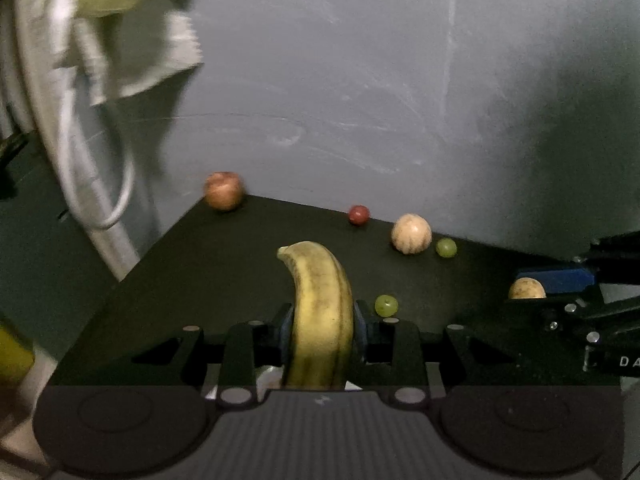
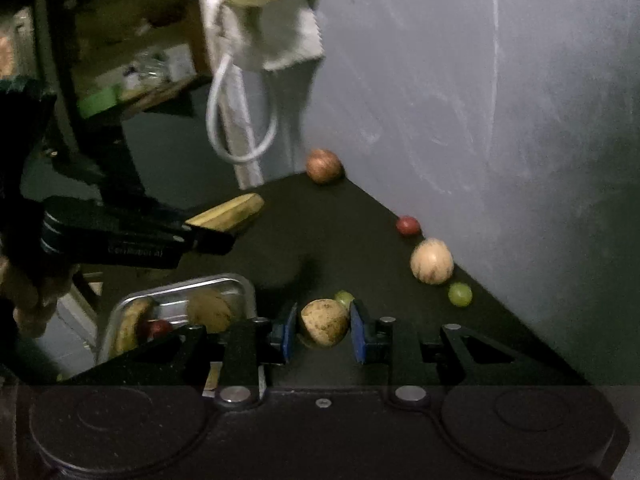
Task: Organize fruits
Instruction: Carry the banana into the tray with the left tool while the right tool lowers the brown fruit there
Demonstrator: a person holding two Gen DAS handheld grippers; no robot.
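A yellow spotted banana [image 1: 320,320] stands up between the pads of my left gripper [image 1: 322,334], which is shut on it. From the right wrist view the same banana [image 2: 226,214] sticks out of the left gripper [image 2: 212,236] above the black table. My right gripper [image 2: 324,332] is shut on a tan spotted round fruit [image 2: 324,322], lifted over the table. Against the wall lie a reddish apple [image 2: 324,166], a red grape [image 2: 408,225], a pale round fruit [image 2: 432,261] and a green grape [image 2: 460,294]. Another green grape [image 1: 386,305] lies nearer.
A metal tray [image 2: 244,290] at the table's left front holds a brown round fruit [image 2: 212,312], a long yellowish fruit and a red grape [image 2: 160,327]. A grey wall [image 2: 480,100] bounds the table. A white bag with cord [image 2: 240,120] hangs at the far left corner.
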